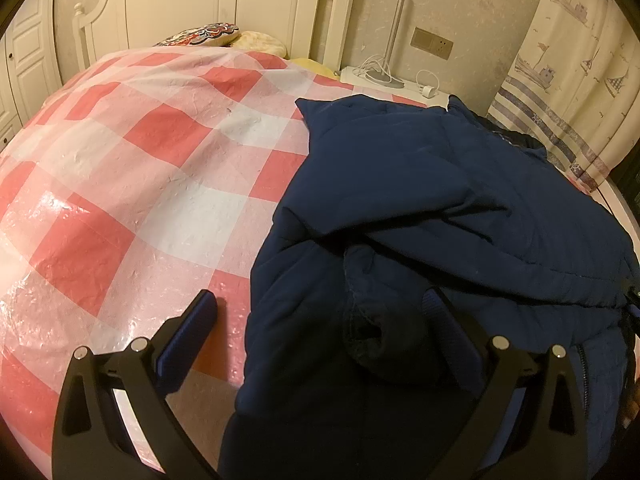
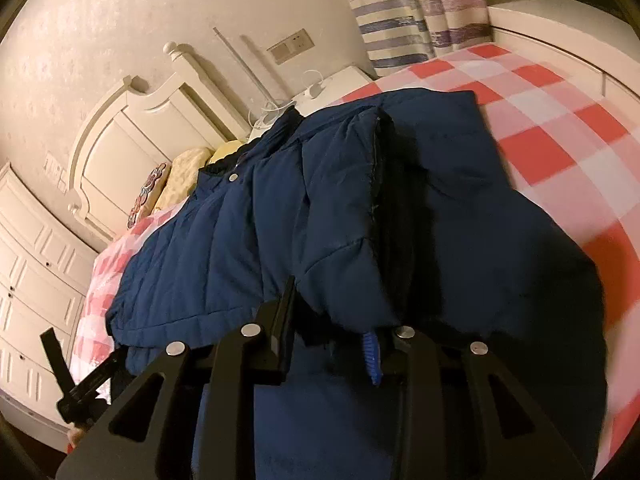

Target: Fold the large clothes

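Gaping wide, the left claw (image 1: pixel 320 312) straddles a dark cuff (image 1: pixel 376 336) of the navy padded jacket (image 1: pixel 440 200), while the right claw (image 2: pixel 332 312) pinches the jacket's bunched edge. The jacket lies on the checked bed (image 1: pixel 140 160), collar end toward the headboard (image 1: pixel 224 4). Pillows (image 1: pixel 224 36) and a nightstand (image 1: pixel 372 78) sit beyond.

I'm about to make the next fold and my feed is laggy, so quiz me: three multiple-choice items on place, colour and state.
1. Where does the jacket lie?
A. on the checked cover
B. on the nightstand
C. on the floor

2. What colour is the jacket?
A. red
B. navy blue
C. white

3. How are the left tongs?
A. shut on a pillow
B. out of view
C. open around the sleeve cuff

Answers: 1 A, checks show around the jacket; 2 B, dark blue in both views; 3 C, the fingers stand wide apart with the cuff between them.
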Demonstrator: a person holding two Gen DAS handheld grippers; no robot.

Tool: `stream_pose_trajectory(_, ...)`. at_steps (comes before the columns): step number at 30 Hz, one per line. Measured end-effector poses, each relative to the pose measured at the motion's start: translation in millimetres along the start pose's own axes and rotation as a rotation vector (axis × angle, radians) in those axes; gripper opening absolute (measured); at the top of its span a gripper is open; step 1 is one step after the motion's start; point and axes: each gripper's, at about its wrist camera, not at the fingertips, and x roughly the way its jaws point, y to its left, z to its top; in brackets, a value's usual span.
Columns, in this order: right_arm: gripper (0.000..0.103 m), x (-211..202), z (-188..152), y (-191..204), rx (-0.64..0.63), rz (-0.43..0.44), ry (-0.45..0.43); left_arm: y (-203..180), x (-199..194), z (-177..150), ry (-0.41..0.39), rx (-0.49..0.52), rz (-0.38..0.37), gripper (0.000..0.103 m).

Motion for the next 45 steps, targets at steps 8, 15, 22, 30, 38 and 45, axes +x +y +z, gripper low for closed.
stream_pose_trajectory(8, 0.05, -59, 9, 25, -0.114, -0.143, -0.229, 0, 1, 0, 0.0, 0.002, 0.001, 0.101)
stream_pose_trajectory(15, 0.05, -1, 11, 73, -0.421, -0.23, -0.111, 1, 1, 0, 0.0, 0.002, 0.001, 0.101)
stream_pose_trajectory(22, 0.052, 24, -2, 59, -0.458, -0.313, -0.008, 0, 1, 1, 0.001, 0.003, 0.002, 0.101)
stream_pose_trajectory(30, 0.078, 17, 27, 73, -0.461, -0.325, -0.135, 1, 1, 1, 0.0, 0.002, 0.0, 0.101)
stream_pose_trajectory(38, 0.081, 62, 22, 51, -0.498, -0.341, 0.011, 1, 1, 1, 0.0, 0.005, 0.004, 0.101)
stream_pose_trajectory(45, 0.082, 63, 21, 49, -0.504, -0.337, 0.006, -30, -46, 19, -0.158, 0.042, 0.04, 0.1)
